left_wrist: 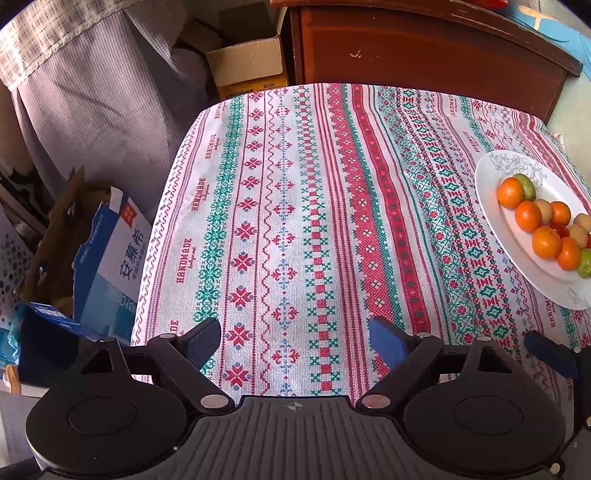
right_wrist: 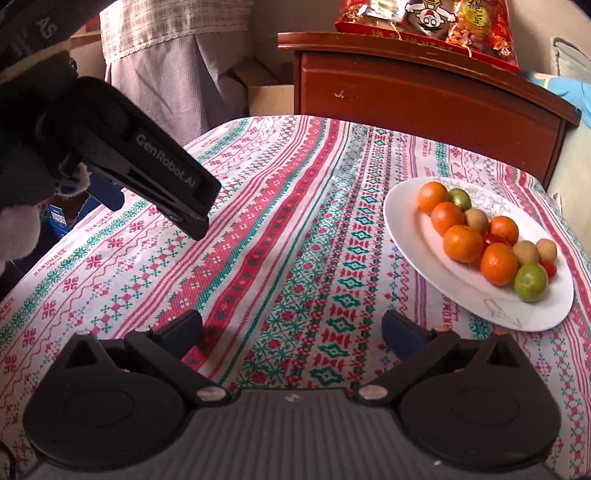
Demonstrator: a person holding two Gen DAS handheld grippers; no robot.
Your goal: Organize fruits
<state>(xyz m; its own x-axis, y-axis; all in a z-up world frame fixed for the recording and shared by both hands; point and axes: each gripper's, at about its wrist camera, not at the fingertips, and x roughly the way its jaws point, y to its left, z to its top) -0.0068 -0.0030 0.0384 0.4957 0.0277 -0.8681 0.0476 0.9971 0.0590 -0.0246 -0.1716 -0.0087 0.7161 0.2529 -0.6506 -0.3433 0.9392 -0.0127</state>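
A white plate [right_wrist: 413, 236] [left_wrist: 491, 192] on the patterned tablecloth holds several oranges [right_wrist: 462, 243] [left_wrist: 509, 192], green fruits [right_wrist: 530, 282], small brown fruits [right_wrist: 526, 252] and red tomatoes [right_wrist: 495, 239]. It lies to the right in both views. My left gripper [left_wrist: 295, 338] is open over bare cloth, well left of the plate, nothing between its fingers. My right gripper [right_wrist: 291, 330] is open too, low over the cloth just short of the plate's near left rim. The body of the left gripper [right_wrist: 147, 162] shows at the upper left of the right wrist view.
A wooden cabinet [right_wrist: 424, 96] stands behind the table with a red snack bag [right_wrist: 428, 26] on top. Cardboard boxes [left_wrist: 247, 62] and a blue-white carton [left_wrist: 107, 258] sit on the floor to the left. A checked curtain [left_wrist: 92, 85] hangs at the back left.
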